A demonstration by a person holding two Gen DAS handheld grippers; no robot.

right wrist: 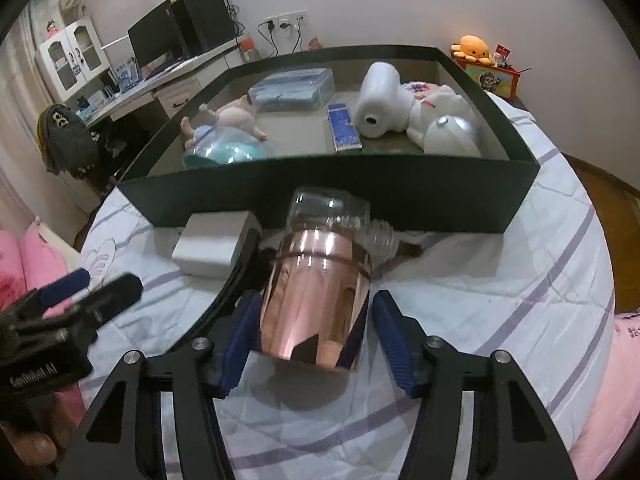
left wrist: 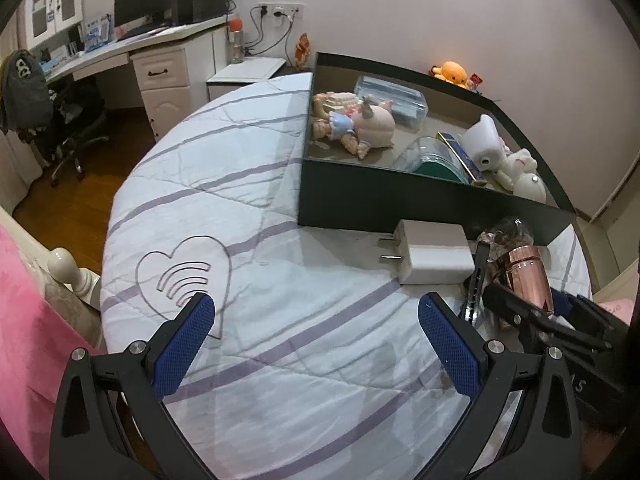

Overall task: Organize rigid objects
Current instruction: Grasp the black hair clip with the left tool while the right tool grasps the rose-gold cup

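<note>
A rose-gold bottle with a clear top (right wrist: 316, 280) lies on the bed between my right gripper's (right wrist: 314, 328) blue pads. The jaws stand around it; the left pad touches it, the right pad shows a small gap. The bottle also shows in the left wrist view (left wrist: 524, 268). A white charger plug (left wrist: 432, 256) and a thin dark flat object (left wrist: 476, 280) lie beside it. My left gripper (left wrist: 316, 320) is open and empty above the striped quilt. A dark green box (right wrist: 360, 196) behind holds a doll (left wrist: 352, 124), a white toy (right wrist: 420, 116), a clear case (right wrist: 296, 88) and a blue-tinted clear object (right wrist: 224, 152).
The bed's quilt (left wrist: 240, 200) with a heart pattern drops off at the left to a wooden floor. A desk with a monitor (left wrist: 144, 0) and an office chair (left wrist: 68, 128) stand beyond. Pink bedding (left wrist: 24, 320) lies at the left. An orange plush (right wrist: 474, 50) sits by the wall.
</note>
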